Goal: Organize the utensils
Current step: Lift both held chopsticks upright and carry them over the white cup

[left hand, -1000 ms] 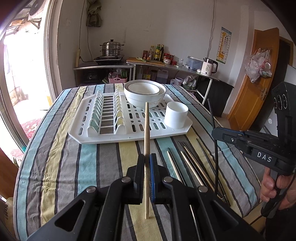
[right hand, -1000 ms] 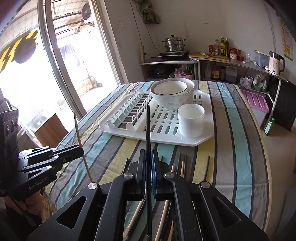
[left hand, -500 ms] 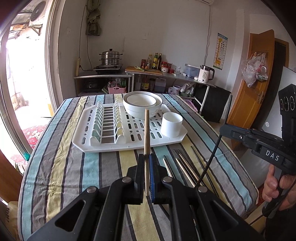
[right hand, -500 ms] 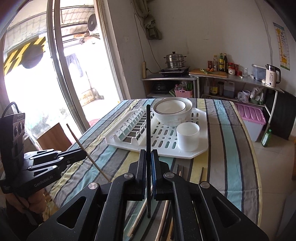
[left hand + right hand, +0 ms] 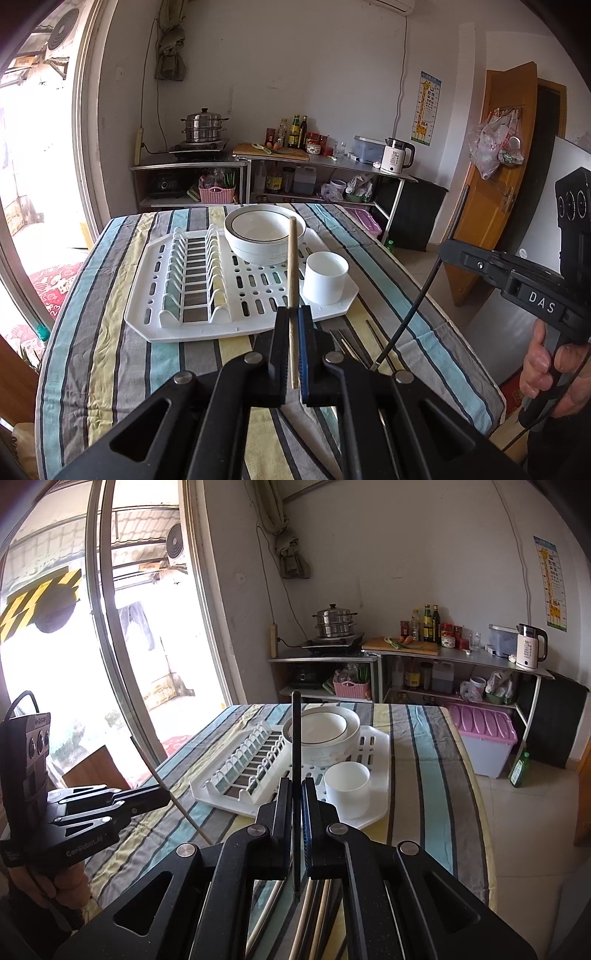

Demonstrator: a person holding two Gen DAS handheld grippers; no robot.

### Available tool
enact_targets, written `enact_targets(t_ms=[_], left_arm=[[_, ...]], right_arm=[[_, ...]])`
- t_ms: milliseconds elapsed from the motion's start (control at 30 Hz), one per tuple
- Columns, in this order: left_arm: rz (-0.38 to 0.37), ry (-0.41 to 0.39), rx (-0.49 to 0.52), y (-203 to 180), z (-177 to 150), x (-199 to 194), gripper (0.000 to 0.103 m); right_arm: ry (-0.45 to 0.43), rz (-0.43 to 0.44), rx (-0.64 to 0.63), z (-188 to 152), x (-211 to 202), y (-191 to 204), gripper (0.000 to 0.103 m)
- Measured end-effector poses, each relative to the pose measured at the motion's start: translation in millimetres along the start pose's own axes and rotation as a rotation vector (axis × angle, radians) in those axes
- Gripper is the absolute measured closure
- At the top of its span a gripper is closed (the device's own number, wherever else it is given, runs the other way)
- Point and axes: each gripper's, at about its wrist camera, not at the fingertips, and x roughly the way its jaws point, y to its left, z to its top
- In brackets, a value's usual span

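Observation:
My left gripper (image 5: 291, 314) is shut on a wooden chopstick (image 5: 292, 266) that points up, held above the table. My right gripper (image 5: 294, 786) is shut on a black chopstick (image 5: 296, 738), also lifted; it shows at the right of the left wrist view (image 5: 424, 291). Several more chopsticks (image 5: 354, 343) lie on the striped cloth in front of the white drying rack (image 5: 207, 321). A white cup (image 5: 325, 277) and stacked white bowls (image 5: 258, 236) stand on the rack. The left gripper shows in the right wrist view (image 5: 162, 797).
The table with striped cloth (image 5: 110, 332) has its edge near on the right. A shelf with a steamer pot (image 5: 203, 125), bottles and a kettle (image 5: 397, 158) stands behind. A pink-lidded bin (image 5: 484, 734) is on the floor, a glass door (image 5: 110, 664) at left.
Both grippers have risen and pulled back from the table with their chopsticks. The black chopstick in the right gripper has tilted from upright to slanted.

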Motion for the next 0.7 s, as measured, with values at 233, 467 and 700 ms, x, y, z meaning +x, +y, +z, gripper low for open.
enact_targets(t_ms=[233, 467, 700], left_arm=[[-0.036, -0.022, 0.017, -12, 39, 26, 0.098], [-0.06, -0.048, 0.014, -19, 81, 53, 0.098], [-0.082, -0.04, 0.001, -26, 108, 88, 0.098]], right_arm=[[-0.05, -0.035, 0.036, 27, 8, -28, 0.098], [-0.099, -0.041, 0.06, 56, 21, -47, 0.098], [-0.119, -0.037, 0.07, 77, 48, -56, 0.098]])
